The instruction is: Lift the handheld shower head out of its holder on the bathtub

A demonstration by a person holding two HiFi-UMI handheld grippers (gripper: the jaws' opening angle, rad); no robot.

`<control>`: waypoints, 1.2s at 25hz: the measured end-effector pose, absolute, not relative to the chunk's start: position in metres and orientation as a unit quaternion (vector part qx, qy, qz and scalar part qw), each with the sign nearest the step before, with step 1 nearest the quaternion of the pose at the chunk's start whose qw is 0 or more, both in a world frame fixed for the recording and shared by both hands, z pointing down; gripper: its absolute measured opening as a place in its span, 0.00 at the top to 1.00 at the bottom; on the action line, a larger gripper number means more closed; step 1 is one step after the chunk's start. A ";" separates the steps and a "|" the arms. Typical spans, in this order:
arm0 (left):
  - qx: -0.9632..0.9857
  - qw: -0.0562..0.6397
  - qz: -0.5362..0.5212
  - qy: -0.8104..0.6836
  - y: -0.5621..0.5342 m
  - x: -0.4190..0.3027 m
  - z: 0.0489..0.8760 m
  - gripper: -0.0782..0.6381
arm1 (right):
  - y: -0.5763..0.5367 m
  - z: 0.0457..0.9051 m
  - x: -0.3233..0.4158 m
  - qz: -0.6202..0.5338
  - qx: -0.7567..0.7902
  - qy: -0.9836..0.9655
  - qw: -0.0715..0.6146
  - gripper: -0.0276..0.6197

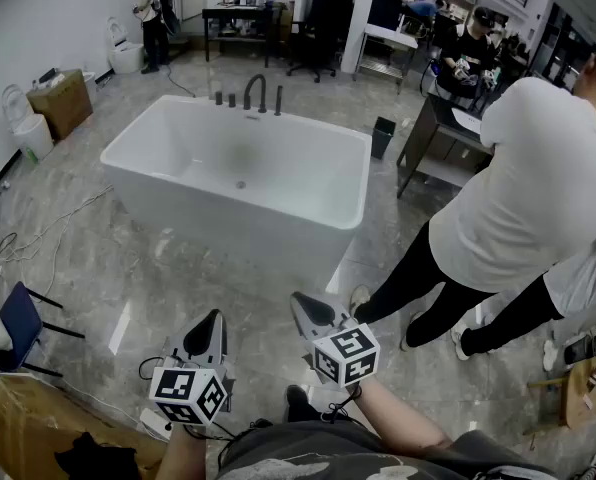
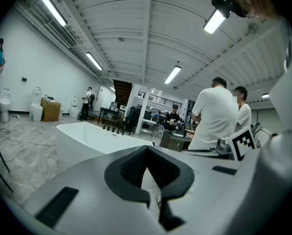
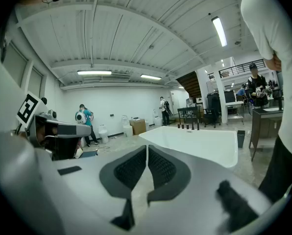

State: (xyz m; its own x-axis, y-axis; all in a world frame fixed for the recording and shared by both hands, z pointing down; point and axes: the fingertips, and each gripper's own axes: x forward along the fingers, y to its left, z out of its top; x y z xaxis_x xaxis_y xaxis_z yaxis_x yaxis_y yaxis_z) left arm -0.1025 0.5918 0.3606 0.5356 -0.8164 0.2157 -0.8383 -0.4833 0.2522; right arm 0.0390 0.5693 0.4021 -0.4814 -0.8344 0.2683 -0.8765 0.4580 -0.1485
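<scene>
The white bathtub (image 1: 240, 173) stands on the marble floor, well ahead of me. A row of dark fittings (image 1: 248, 95) lines its far rim: two short knobs, a curved spout and a slim upright stick (image 1: 278, 100) at the right end that looks like the handheld shower head in its holder. My left gripper (image 1: 211, 320) and right gripper (image 1: 300, 303) are held low near my body, far short of the tub, both shut and empty. In the left gripper view the tub (image 2: 85, 136) lies beyond the left gripper (image 2: 146, 148). In the right gripper view the tub (image 3: 200, 143) lies beyond the right gripper (image 3: 147, 146).
A person in a white shirt (image 1: 523, 203) stands close on the right, another behind. A black bin (image 1: 382, 136) and a dark desk (image 1: 433, 143) sit right of the tub. A cardboard box (image 1: 60, 103), toilets (image 1: 126, 56), floor cables and a blue chair (image 1: 18, 326) are on the left.
</scene>
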 end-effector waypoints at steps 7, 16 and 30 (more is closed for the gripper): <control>0.861 0.167 0.038 -0.478 0.607 -0.103 0.365 0.87 | 0.584 0.407 0.036 0.137 0.502 -0.850 0.084 0.91; 0.861 0.172 0.040 -0.478 0.627 -0.123 0.370 0.87 | 0.601 0.399 0.031 0.134 0.528 -0.838 0.044 0.91; 0.849 0.162 0.036 -0.502 0.577 -0.179 0.381 0.87 | 0.552 0.411 0.005 0.103 0.550 -0.828 0.041 0.91</control>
